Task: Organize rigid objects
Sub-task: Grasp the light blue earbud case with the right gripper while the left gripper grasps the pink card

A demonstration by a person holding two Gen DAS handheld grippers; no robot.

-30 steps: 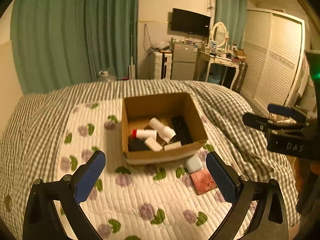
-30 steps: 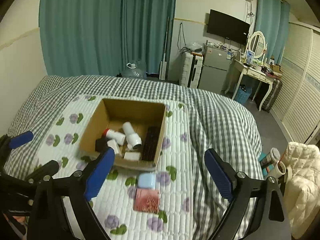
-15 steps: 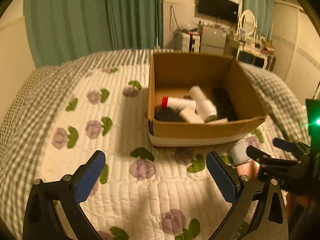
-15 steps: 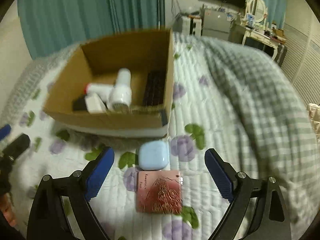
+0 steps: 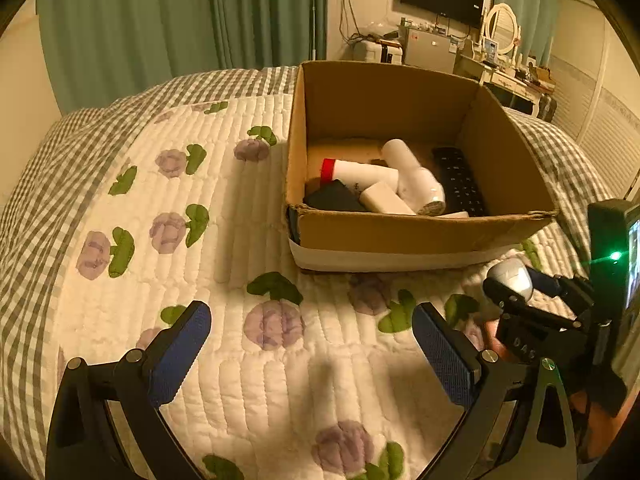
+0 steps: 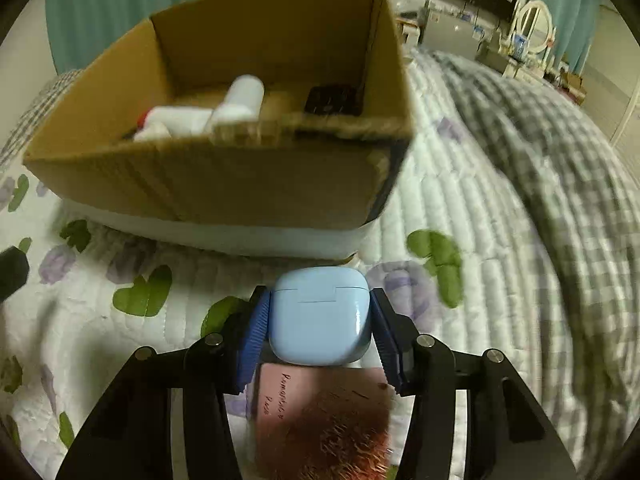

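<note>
Honestly, the glossy, rounded blue earbud case (image 6: 320, 316), low centre of the right view on the soft quilt (image 6: 480, 280), could squirt from the right hand-held gripper (image 6: 318, 326) clamped on its sides. Left hand-held gripper (image 5: 308, 352) hangs apart. Stiff cardboard box (image 6: 224, 196) sits just above.

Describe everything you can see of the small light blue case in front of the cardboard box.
The light blue case is a small rounded box of smooth, glossy plastic, with a thin lid seam near its far end, shut. It lies flat on the quilt, just before the cardboard box. The right gripper has closed its blue pads on its two sides. Its near edge overlaps the pink card.
</note>
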